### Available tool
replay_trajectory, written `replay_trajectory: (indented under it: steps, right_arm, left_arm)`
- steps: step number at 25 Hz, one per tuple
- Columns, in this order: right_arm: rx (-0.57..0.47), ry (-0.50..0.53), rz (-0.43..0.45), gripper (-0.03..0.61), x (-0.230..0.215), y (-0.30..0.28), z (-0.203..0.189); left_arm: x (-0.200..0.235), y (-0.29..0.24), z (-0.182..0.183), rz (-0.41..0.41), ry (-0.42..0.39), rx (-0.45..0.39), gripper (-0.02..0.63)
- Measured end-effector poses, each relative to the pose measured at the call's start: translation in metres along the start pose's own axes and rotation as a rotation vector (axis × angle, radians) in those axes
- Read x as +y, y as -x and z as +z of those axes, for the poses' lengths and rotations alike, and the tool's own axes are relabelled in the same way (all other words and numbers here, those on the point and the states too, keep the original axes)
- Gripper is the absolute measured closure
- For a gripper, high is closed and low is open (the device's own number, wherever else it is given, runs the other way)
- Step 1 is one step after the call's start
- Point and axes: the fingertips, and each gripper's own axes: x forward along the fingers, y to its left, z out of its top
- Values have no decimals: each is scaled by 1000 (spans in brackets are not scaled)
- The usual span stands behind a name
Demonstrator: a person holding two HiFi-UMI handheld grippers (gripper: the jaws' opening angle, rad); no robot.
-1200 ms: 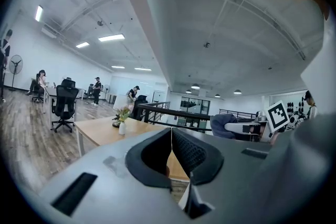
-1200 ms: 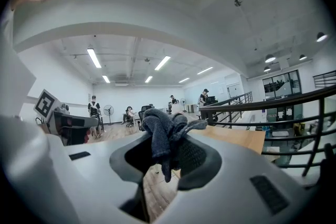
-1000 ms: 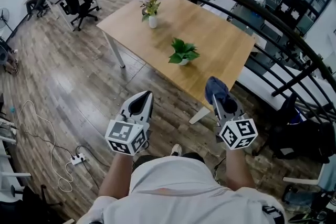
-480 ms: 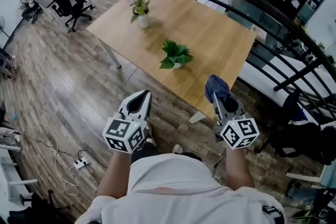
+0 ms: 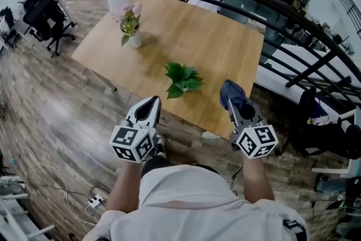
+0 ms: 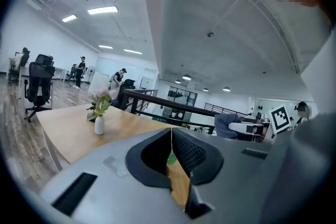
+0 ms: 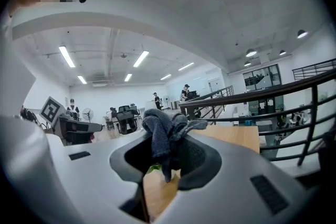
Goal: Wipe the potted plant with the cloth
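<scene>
**Right gripper** [image 7: 164, 168]: the jaws are clamped on a bunched dark-blue cloth [image 7: 164, 131], which stands up out of the jaw mouth.

**Left gripper** [image 6: 171, 150]: the jaws are pressed together with nothing between them.

**Head view:** I hold both grippers low, at the near edge of the wooden table [image 5: 203, 25]. The potted plant [image 5: 181, 79] stands on that table close to the near edge. It is ahead of and between the 2 grippers and touches neither. A vase of flowers [image 5: 131, 25] stands well apart, toward the far left corner.

**Step in hand, as I judge it:** the approach. No leaf has been wiped yet.

To do it well:
1. I should bring the right gripper in from the plant's right and lead with the loose bunch of cloth, not the hard jaw tips.
2. I should then stroke each leaf lightly, from the stem outward.
3. The pot looks small and light, so a sideways push could slide or tip it. Opening the left gripper and steadying the pot first seems prudent.
4. The clamp on the cloth needs to stay firm throughout.
</scene>
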Motion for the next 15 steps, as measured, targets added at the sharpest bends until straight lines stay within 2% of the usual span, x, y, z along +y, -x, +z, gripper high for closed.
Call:
replay_trajectory:
  steps: [5, 9, 15]
  right_arm:
    - [25, 5, -79, 423, 10, -45, -3]
    - [29, -6, -149, 423, 21, -75, -5]
    - [67, -47, -258, 423, 21, -97, -21]
  left_arm:
    - [48, -32, 8, -74, 15, 17, 597]
    - [84, -56, 10, -141, 24, 61, 597]
    - [113, -95, -2, -248, 30, 139, 598]
